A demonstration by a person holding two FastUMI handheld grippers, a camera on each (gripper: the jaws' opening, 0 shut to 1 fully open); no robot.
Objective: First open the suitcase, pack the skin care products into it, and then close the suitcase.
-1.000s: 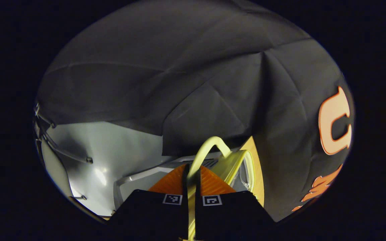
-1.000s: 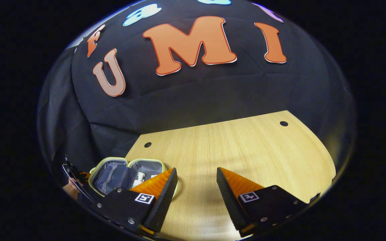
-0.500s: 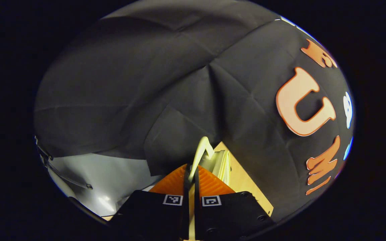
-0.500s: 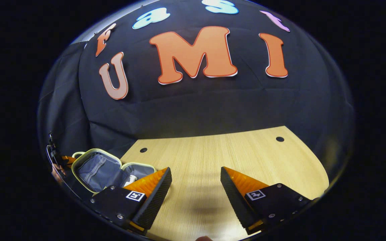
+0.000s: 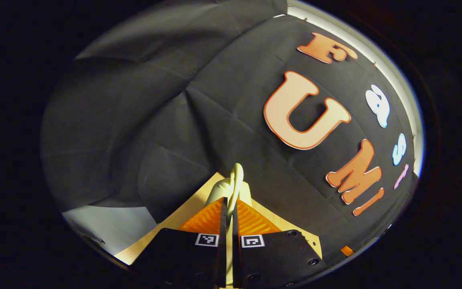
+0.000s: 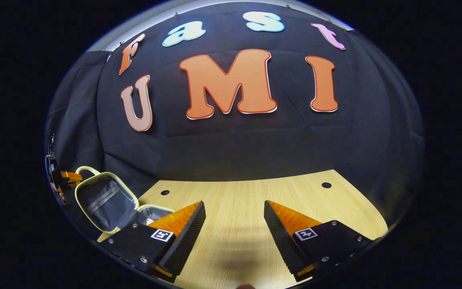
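- suitcase at tabletop's left edge, lid half raised, grey lining showing
- left tongs clamped on its pale handle
- right tongs spread wide, empty, over bare tabletop

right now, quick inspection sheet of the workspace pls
surface: light wood table with small dark holes.
job's things: small suitcase at the table's left end, lid raised to show a grey lining; a white item lies partly hidden in its lower half.
clutter: nothing seen.
grippers: left gripper is shut on the pale yellow handle; it also appears at the lid's handle in the right gripper view. Right gripper is open above bare table, holding nothing.
cables: nothing seen.
surroundings: black cloth wall behind the table; a pale panel low on the left in the left gripper view.
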